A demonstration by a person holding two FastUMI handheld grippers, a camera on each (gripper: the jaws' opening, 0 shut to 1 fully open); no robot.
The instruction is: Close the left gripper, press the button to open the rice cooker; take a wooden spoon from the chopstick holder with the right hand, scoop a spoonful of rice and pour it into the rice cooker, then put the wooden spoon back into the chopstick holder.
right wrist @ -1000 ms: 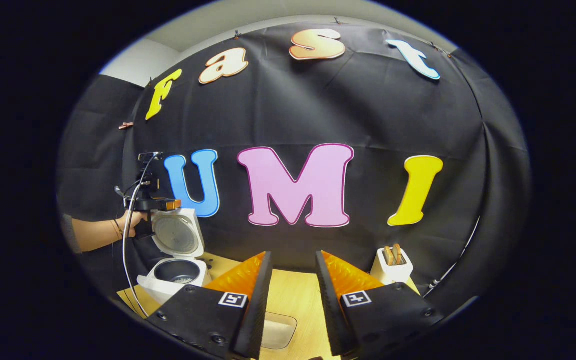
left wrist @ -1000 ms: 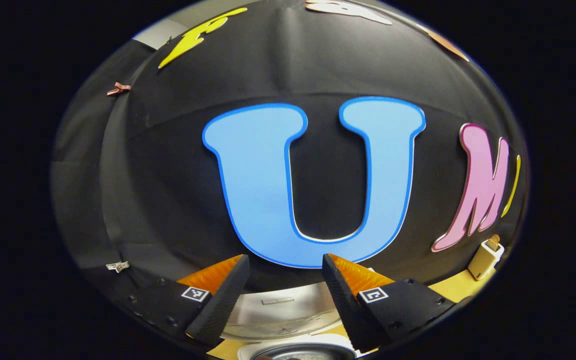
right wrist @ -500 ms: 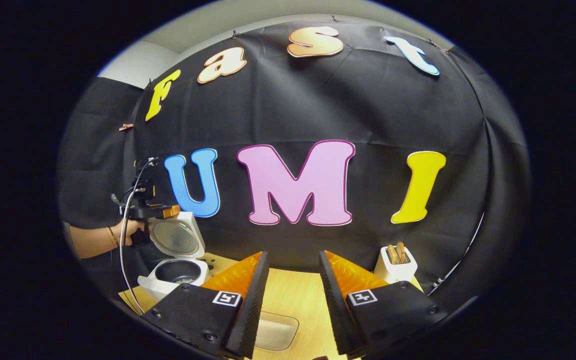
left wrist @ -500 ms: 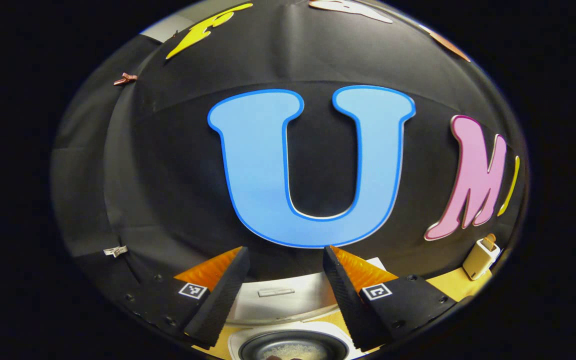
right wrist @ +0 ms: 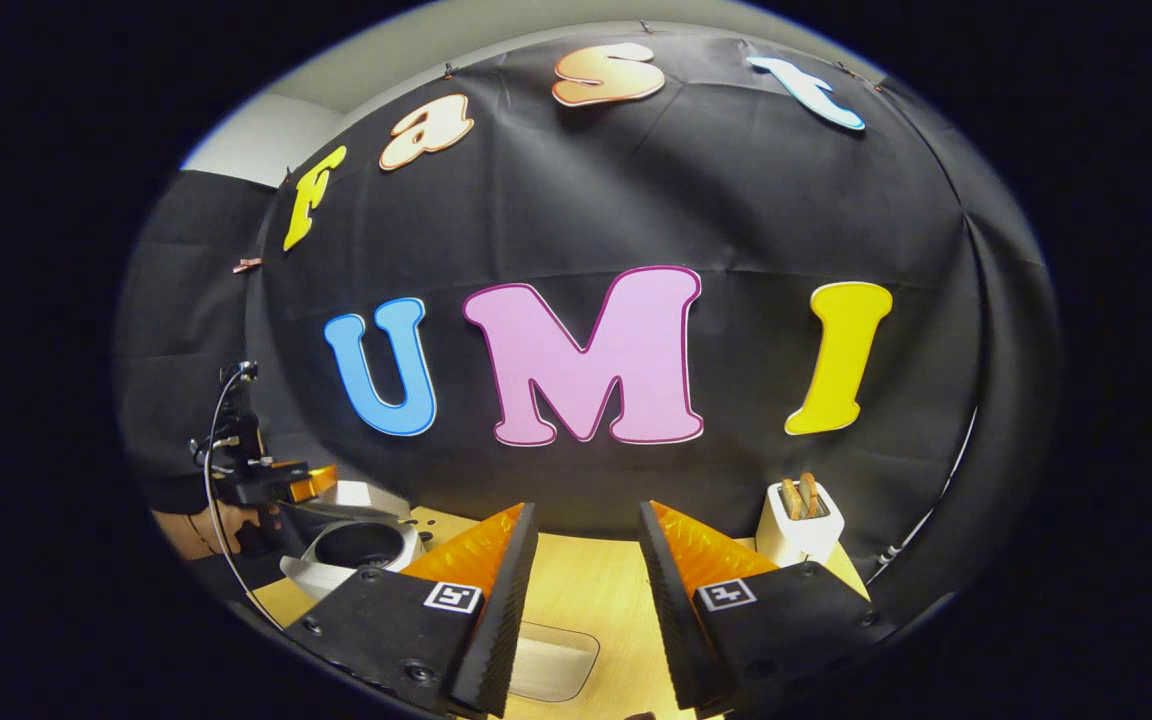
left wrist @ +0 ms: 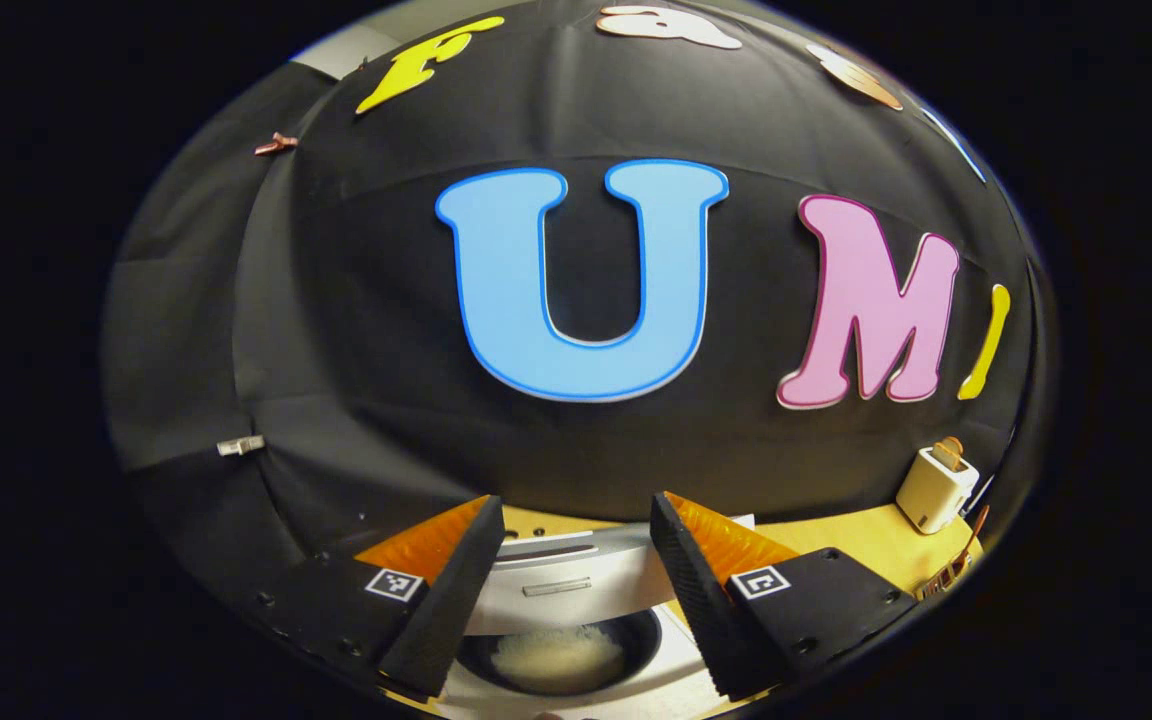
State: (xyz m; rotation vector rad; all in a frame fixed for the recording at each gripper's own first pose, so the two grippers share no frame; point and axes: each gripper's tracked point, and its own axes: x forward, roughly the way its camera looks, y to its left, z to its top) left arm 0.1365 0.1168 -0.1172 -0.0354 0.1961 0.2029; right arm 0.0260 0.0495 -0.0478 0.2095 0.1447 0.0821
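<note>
Left gripper view: we hold spread jaws above the open rice cooker (left wrist: 576,640); next, the spread right gripper (right wrist: 586,600) must fetch the wooden spoon (right wrist: 802,495).

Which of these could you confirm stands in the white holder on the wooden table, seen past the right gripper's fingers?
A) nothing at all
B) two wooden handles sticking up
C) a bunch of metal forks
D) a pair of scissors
B: in the right gripper view, two brown wooden handles stick up out of the white chopstick holder, beyond the right gripper.
</note>
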